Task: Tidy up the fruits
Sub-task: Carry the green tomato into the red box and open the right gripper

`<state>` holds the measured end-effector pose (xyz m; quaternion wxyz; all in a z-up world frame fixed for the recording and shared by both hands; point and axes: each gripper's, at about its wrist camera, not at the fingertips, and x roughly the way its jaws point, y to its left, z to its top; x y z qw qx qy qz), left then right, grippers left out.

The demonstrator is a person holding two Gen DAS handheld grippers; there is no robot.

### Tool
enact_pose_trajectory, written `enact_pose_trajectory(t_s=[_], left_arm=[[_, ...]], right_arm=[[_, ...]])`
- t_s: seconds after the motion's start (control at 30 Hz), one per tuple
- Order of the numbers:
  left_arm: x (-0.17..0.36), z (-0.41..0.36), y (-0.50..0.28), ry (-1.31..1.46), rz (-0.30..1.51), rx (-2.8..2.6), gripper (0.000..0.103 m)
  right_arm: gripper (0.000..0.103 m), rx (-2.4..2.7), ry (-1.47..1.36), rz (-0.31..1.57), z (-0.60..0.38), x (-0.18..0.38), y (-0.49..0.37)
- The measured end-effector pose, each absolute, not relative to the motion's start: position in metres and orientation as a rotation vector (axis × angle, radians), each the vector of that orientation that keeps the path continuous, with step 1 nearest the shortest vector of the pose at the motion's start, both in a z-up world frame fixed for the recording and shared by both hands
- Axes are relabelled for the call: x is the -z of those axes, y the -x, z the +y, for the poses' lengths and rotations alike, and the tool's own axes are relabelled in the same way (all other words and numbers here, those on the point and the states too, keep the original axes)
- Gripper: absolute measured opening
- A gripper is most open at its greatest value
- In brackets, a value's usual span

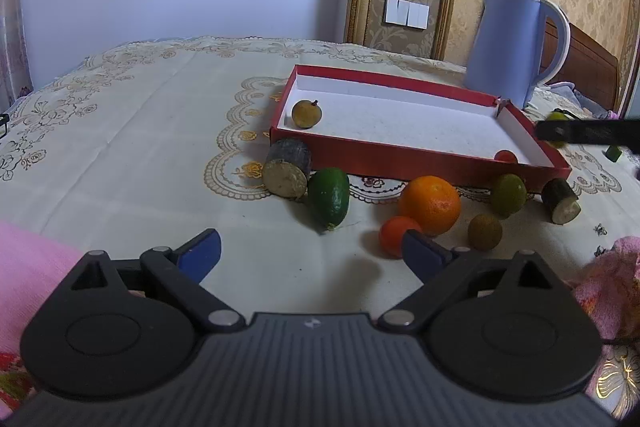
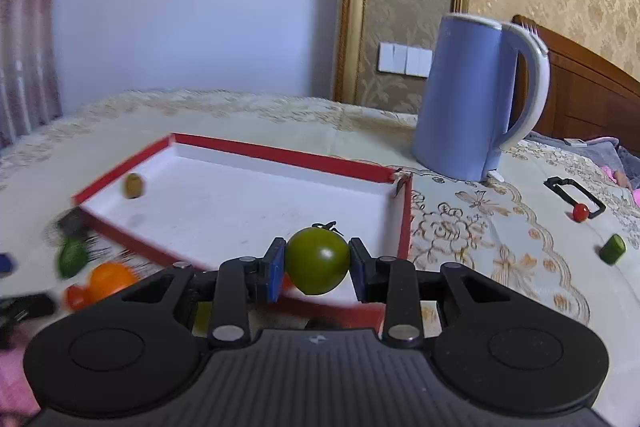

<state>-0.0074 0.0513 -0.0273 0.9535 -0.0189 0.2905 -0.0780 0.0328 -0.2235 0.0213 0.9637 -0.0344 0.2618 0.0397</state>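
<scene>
Your right claw (image 2: pixel 317 269) grips a smooth, round green tomato (image 2: pixel 317 261) between its blue pads, just above the near wall of a shallow red cardboard box (image 2: pixel 405 227) with a white, grainy floor. Beyond the claw, in the box's far left corner, lies a small brownish round fruit (image 2: pixel 133 185), blurred here.

Your left claw (image 1: pixel 310 251) hangs open and empty over the embroidered cream tablecloth (image 1: pixel 120 147). Just ahead of its fingers lie a glossy green avocado (image 1: pixel 329 198), a dimpled orange (image 1: pixel 429 205) and a small red-orange tomato (image 1: pixel 398 235), which sits beside the right fingertip. To the avocado's left rests a dark-skinned cylinder with a pale cut face (image 1: pixel 288 167), possibly sugarcane. A smooth blue plastic kettle (image 1: pixel 508 47) stands behind the box.
</scene>
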Motion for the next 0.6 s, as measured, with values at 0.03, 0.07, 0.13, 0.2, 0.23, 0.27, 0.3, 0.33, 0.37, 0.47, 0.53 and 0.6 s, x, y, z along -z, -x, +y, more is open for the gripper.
enact_pose_trajectory(t_s=[0.03, 0.07, 0.13, 0.2, 0.23, 0.27, 0.3, 0.33, 0.37, 0.47, 0.53, 0.6], left_arm=[[0.027, 0.051, 0.008, 0.037, 0.59, 0.159, 0.097], [0.027, 0.052, 0.008, 0.035, 0.589, 0.158, 0.097], [0.026, 0.052, 0.008, 0.033, 0.585, 0.156, 0.097], [0.025, 0.053, 0.009, 0.033, 0.583, 0.152, 0.097], [0.025, 0.053, 0.009, 0.032, 0.583, 0.151, 0.097], [0.025, 0.054, 0.009, 0.03, 0.582, 0.149, 0.097], [0.024, 0.054, 0.01, 0.028, 0.58, 0.146, 0.097], [0.024, 0.055, 0.01, 0.028, 0.579, 0.144, 0.097], [0.024, 0.056, 0.01, 0.028, 0.579, 0.143, 0.097], [0.023, 0.058, 0.011, 0.029, 0.582, 0.136, 0.097], [0.022, 0.058, 0.012, 0.031, 0.582, 0.135, 0.098], [0.022, 0.058, 0.013, 0.031, 0.585, 0.131, 0.098]], right_arm=[[0.033, -0.073, 0.063, 0.545, -0.225, -0.02, -0.043], [0.033, -0.072, 0.051, 0.566, -0.227, -0.017, -0.054], [0.033, -0.067, 0.035, 0.608, -0.229, -0.01, -0.075], [0.033, -0.054, 0.033, 0.634, -0.23, -0.002, -0.09], [0.033, -0.047, 0.03, 0.648, -0.23, 0.002, -0.097], [0.033, -0.046, 0.02, 0.663, -0.232, 0.006, -0.101], [0.033, -0.047, 0.011, 0.675, -0.233, 0.01, -0.104], [0.033, -0.046, 0.005, 0.686, -0.233, 0.013, -0.107], [0.033, -0.039, -0.001, 0.697, -0.234, 0.017, -0.111], [0.033, -0.036, 0.002, 0.691, -0.233, 0.019, -0.11], [0.033, -0.035, 0.012, 0.688, -0.231, 0.019, -0.11], [0.033, -0.037, 0.015, 0.684, -0.231, 0.019, -0.109]])
